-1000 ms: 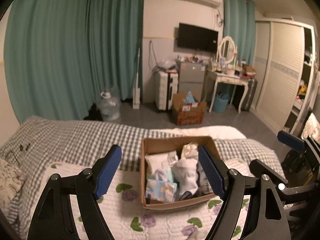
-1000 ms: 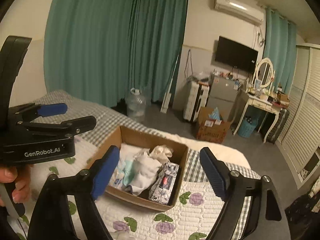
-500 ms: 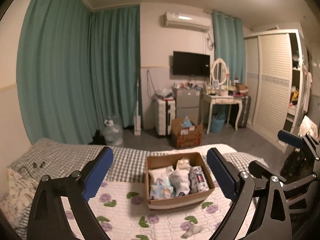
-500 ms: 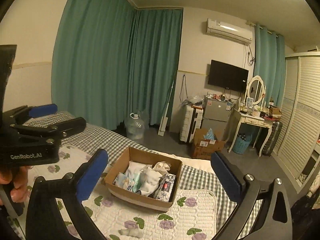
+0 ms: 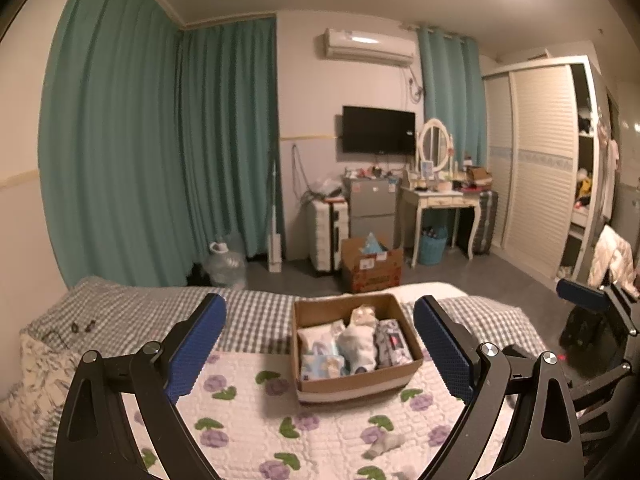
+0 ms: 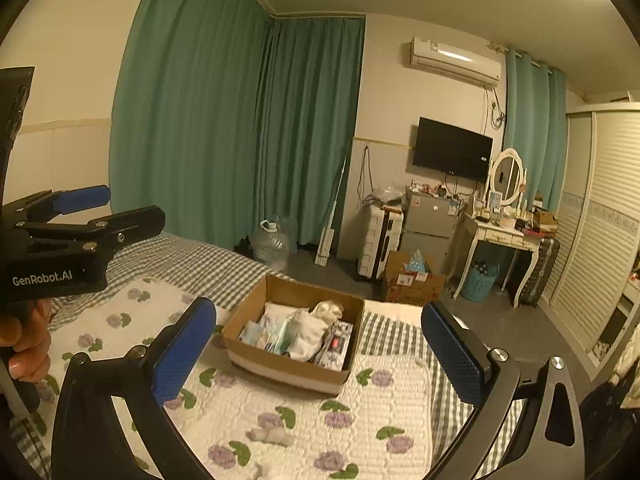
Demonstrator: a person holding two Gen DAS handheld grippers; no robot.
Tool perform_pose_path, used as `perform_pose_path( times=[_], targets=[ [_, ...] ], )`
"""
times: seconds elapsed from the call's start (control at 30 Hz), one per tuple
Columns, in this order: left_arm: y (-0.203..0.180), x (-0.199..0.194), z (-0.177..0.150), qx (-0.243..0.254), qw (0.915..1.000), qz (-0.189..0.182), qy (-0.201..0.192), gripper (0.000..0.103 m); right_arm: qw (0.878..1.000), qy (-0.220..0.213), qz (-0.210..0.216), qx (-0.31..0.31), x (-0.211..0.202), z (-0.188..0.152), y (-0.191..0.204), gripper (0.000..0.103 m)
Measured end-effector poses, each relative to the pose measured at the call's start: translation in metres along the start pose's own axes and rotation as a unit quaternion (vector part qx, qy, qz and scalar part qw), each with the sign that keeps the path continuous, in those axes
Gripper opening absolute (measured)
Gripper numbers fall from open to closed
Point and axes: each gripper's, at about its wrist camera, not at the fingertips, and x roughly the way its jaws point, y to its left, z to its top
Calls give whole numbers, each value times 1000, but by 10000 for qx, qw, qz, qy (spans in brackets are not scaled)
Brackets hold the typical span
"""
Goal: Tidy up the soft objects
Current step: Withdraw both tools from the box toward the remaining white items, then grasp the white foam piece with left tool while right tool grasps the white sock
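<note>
At the far left of the right wrist view, a hand point(image 6: 24, 344) grips the black handle of the left gripper point(image 6: 120, 210), seen side-on and partly cut off by the frame edge. In its own view the left gripper point(image 5: 320, 344) has its blue pads spread wide with nothing between them; its jaws have just been opening. Past it, toward the middle of the bed point(image 5: 132, 312), a cardboard box point(image 5: 360, 384) sits on a white quilt printed with purple flowers point(image 5: 240, 412). Inside the box lie soft objects packed side by side: pale blue and white packets point(image 5: 320, 354) at left, a white rolled cloth bundle point(image 5: 358, 346) in the middle, and a patterned grey pack point(image 5: 392, 342) at right; their labels are too small to read. A small crumpled white piece point(image 5: 384, 444) lies loose on the quilt nearer the camera, well apart from the box, and what it is cannot be told. The right gripper point(image 6: 326, 354) likewise stands wide apart and empty, its jaws having just been opening, the box seen beyond its pads. At the far right of the left wrist view, part of the right gripper point(image 5: 588, 300) shows, mostly cut off.
</note>
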Motion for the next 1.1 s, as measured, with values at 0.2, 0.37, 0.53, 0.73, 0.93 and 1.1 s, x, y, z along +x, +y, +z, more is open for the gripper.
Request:
perform_pose_path(
  times=[0.2,0.37,0.53,0.73,0.93,1.1],
  targets=[
    [-3,8,-18,74,9999,15,118,96,9997,215,42,51,7,-25,2,103],
    [-8,19,-37,172,9995,-75,234,96,9991,398,11,137,15,-49,1,103],
    [-16,37,-65,379,9982,-128,437,96,9967,754,91,272,31,-78,-2,103],
    [-25,62,-95,540,9947,-247,835,88,9889,1390,227,477,60,-124,1,103],
    [-27,94,-126,576,9865,-608,1408,79,9755,2085,425,560,98,-168,9,103],
    [-31,117,-150,689,9792,-710,1773,79,9638,2526,664,538,118,-197,22,90]
  ],
)
